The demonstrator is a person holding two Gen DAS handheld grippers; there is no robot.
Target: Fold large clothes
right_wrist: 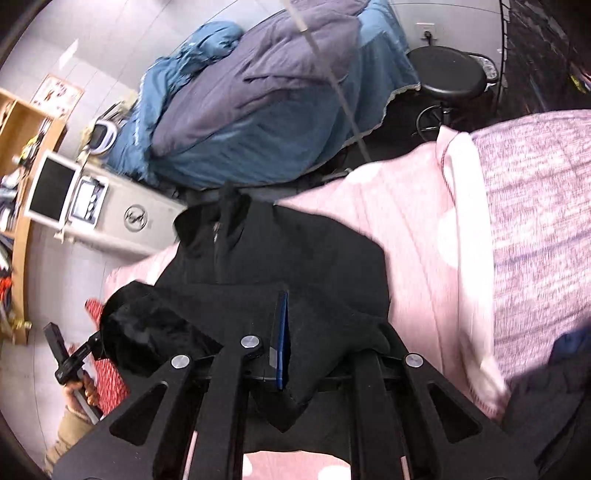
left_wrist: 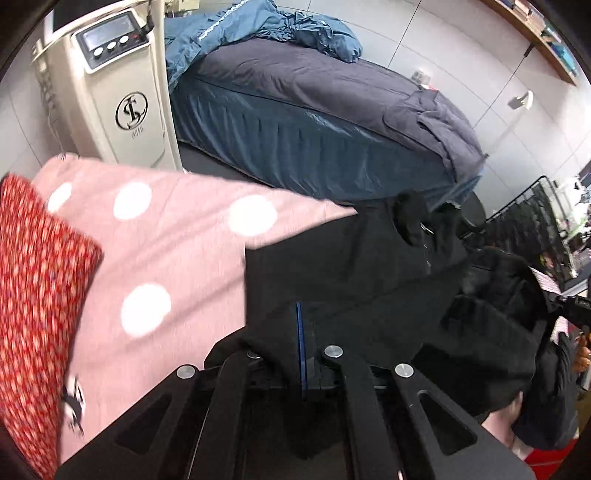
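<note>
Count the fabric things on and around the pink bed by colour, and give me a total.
Black: 1, the jacket, held at its edge by both tools
Pink with white dots: 1, the sheet
Red patterned: 1, the cushion
Pale purple: 1, the blanket
Blue: 1, the duvet on the far bed
Grey-blue: 1, the cover on the far bed
Total: 6

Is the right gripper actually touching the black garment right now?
Touching. In the right wrist view the right gripper is shut on the black garment: fabric bunches between the fingers and drapes over them.
</note>
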